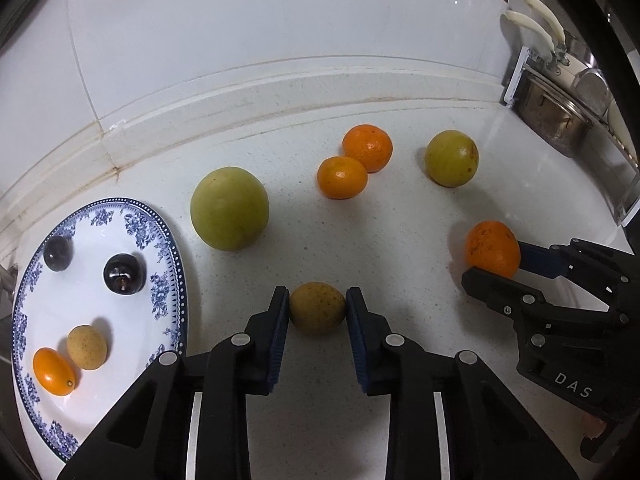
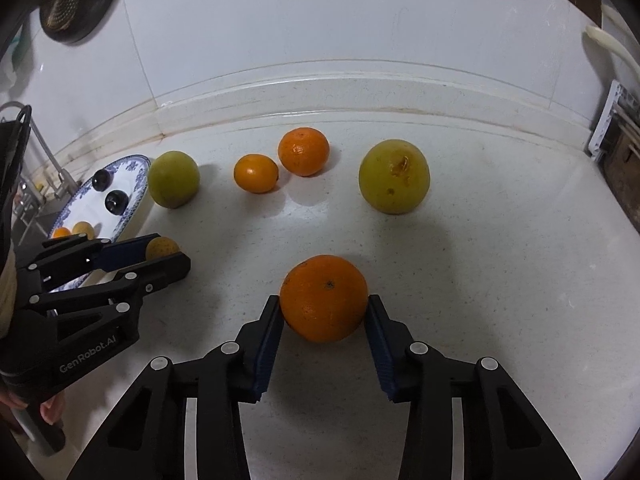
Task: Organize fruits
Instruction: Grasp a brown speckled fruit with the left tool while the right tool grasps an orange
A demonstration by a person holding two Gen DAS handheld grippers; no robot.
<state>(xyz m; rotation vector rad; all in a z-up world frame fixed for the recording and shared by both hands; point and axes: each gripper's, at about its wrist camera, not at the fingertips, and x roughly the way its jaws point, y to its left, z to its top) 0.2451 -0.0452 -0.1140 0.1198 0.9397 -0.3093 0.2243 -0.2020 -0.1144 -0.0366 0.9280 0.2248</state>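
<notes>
My left gripper [image 1: 317, 307] is shut on a small brownish-yellow fruit [image 1: 317, 309] on the white counter, just right of a blue-and-white plate [image 1: 168, 248]. The plate holds two dark plums [image 1: 124, 273], a small tan fruit [image 1: 87, 347] and a small orange fruit [image 1: 53, 371]. My right gripper [image 2: 324, 308] is shut on a large orange [image 2: 323, 298] on the counter; it also shows in the left wrist view [image 1: 493, 249]. Loose on the counter lie two green fruits [image 1: 229, 208] [image 1: 451, 158] and two small oranges [image 1: 342, 177] [image 1: 367, 147].
A raised counter ledge [image 1: 280, 92] and tiled wall run along the back. A metal pot on a rack [image 1: 556, 112] stands at the far right. A tap [image 2: 48, 152] and sink lie beyond the plate at the left.
</notes>
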